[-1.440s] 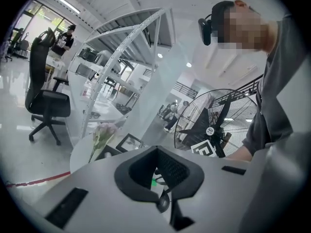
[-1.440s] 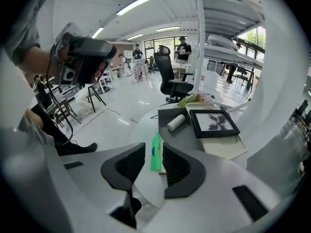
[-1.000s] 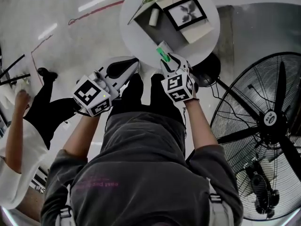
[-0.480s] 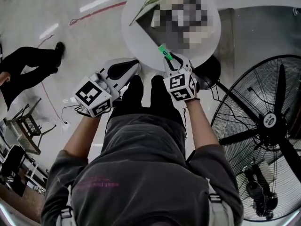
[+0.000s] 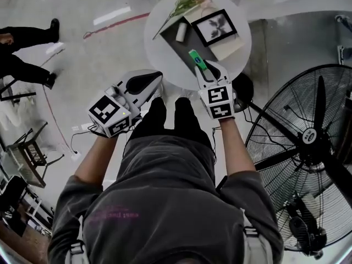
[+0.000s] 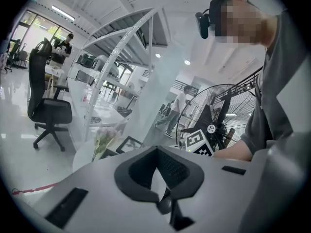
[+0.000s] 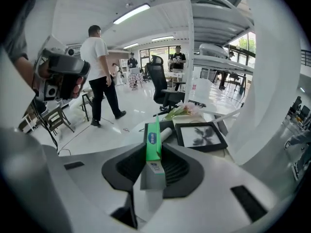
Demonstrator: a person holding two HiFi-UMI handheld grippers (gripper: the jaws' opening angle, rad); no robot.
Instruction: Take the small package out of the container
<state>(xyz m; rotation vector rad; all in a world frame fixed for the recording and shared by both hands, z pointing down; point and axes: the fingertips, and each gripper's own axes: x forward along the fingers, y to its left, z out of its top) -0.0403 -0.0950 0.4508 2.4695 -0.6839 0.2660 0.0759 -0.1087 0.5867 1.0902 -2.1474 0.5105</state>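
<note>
Between the fingers of the right gripper (image 7: 154, 166), which have just been closing, the small green-and-white package (image 7: 153, 142) is clamped over the round white surface (image 5: 157, 51), by the dark rectangular container (image 5: 184, 51). Off to the side, the left gripper (image 6: 164, 198) has its fingers together, empty.

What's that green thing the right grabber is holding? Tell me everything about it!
The small package is a slim, flat box, green at the far end with a blue oval label, white nearer the right gripper. That gripper's jaws, which have just been closing, pinch its white end. It pokes out forward, held above the round table.
</note>
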